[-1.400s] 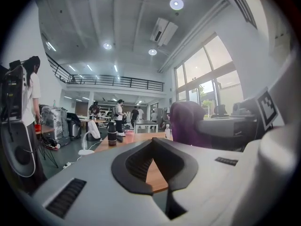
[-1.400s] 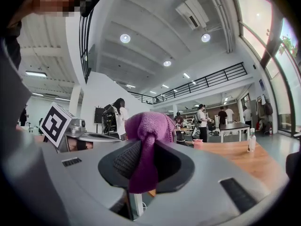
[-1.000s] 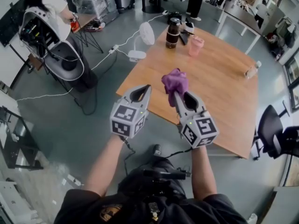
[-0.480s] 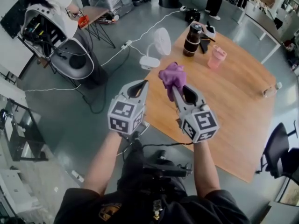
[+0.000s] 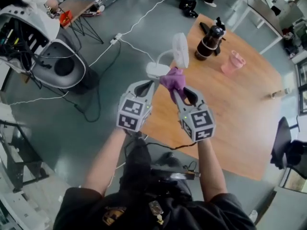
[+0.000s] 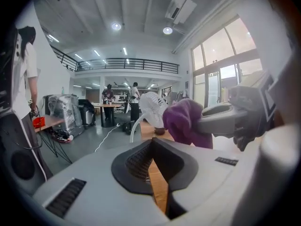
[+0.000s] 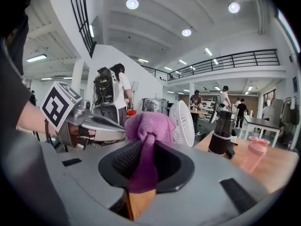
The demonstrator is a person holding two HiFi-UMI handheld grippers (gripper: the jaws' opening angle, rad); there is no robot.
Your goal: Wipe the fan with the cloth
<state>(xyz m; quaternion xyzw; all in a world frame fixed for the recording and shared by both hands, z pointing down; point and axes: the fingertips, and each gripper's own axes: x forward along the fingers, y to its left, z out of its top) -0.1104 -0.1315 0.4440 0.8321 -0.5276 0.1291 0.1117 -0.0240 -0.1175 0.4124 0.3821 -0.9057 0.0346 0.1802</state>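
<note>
Near: left gripper (image 5: 152,84) at 11 o'clock from the person's chest, jaws pressed together with nothing between them. The right gripper (image 5: 174,94) sits just beside it at 1 o'clock, clamped on the bunched purple cloth (image 5: 173,78), which bulges above its tips. Just beyond the cloth at 12 o'clock, the white fan (image 5: 181,49) stands upright on the corner of the wooden table (image 5: 235,114); farther along the tabletop, dark bottle (image 5: 209,41) at 1 o'clock, pink cup (image 5: 233,63) at 2 o'clock.
</note>
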